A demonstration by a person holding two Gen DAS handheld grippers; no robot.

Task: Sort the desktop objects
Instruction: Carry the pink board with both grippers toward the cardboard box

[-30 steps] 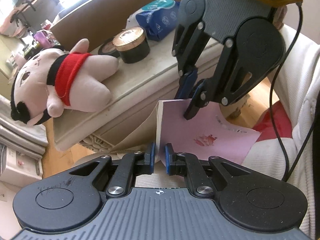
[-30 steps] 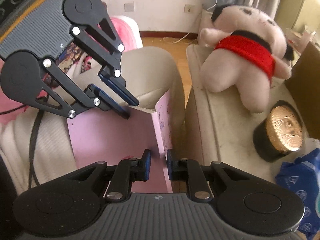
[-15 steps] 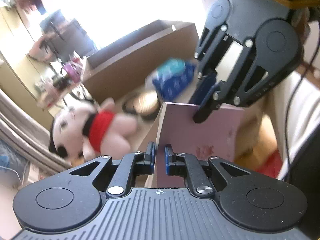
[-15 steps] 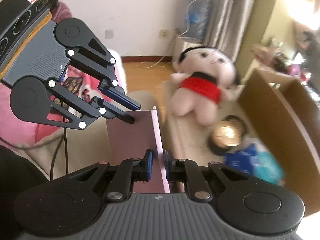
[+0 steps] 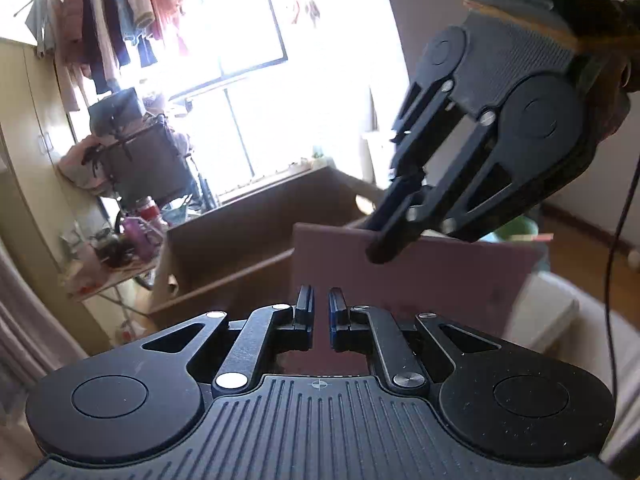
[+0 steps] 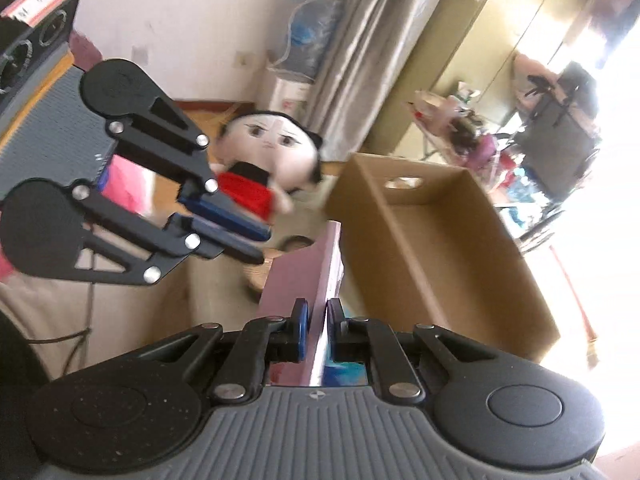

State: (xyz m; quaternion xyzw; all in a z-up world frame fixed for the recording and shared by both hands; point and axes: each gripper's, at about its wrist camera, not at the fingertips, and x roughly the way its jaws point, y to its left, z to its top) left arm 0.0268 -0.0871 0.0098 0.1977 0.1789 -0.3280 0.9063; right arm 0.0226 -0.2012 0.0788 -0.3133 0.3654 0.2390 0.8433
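Observation:
A thin pink book stands on edge in the air, near the open cardboard box. My right gripper is shut on its near edge. In the left wrist view the book is a dark pink sheet, with the right gripper pinching its top edge. My left gripper sits just in front of the book with its jaws nearly closed; in the right wrist view it hangs left of the book and looks apart from it. A plush doll with a red band lies beyond.
The cardboard box stands behind the book in the left wrist view. A round gold-lidded tin and a blue packet lie on the table under the book. A cluttered folding table and a bright window are behind.
Both grippers have lifted and swung toward the cardboard box with the book. The left gripper, which held the book's edge, now looks off it. The doll and tin have dropped lower in view.

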